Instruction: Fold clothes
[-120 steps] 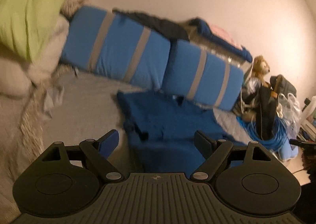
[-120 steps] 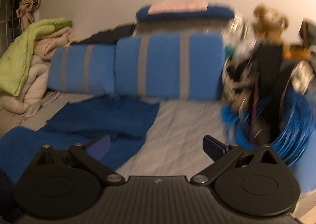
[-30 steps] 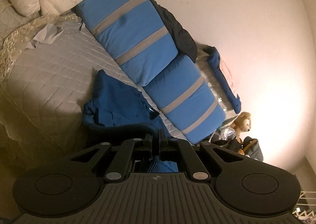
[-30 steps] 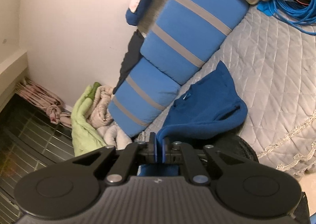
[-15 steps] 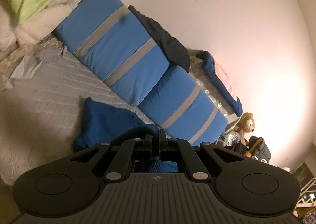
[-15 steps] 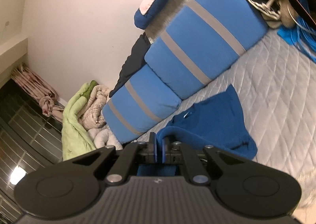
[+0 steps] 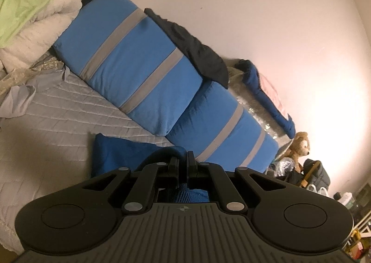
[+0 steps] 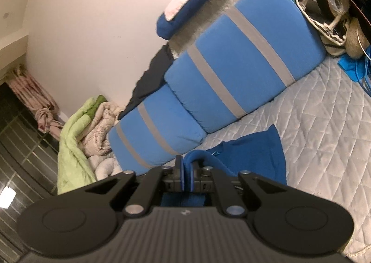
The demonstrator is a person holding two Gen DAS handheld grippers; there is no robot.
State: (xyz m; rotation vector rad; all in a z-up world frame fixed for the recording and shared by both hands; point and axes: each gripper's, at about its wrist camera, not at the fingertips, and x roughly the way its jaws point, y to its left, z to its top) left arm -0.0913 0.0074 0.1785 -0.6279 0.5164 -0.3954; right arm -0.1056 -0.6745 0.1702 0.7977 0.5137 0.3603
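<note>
Pinching a dark blue garment, left gripper clamped on a fold, right gripper clamped on another fold, cloth trailing onto the quilted bed, before striped blue cushions.

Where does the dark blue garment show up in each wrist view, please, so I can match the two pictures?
Left wrist: dark blue garment lies lower centre-left on the quilt, rising into the shut fingers.
Right wrist: the garment lies lower centre-right, its edge looped into the shut fingers.
Shared landmark: the grey-striped blue cushions behind it.
</note>
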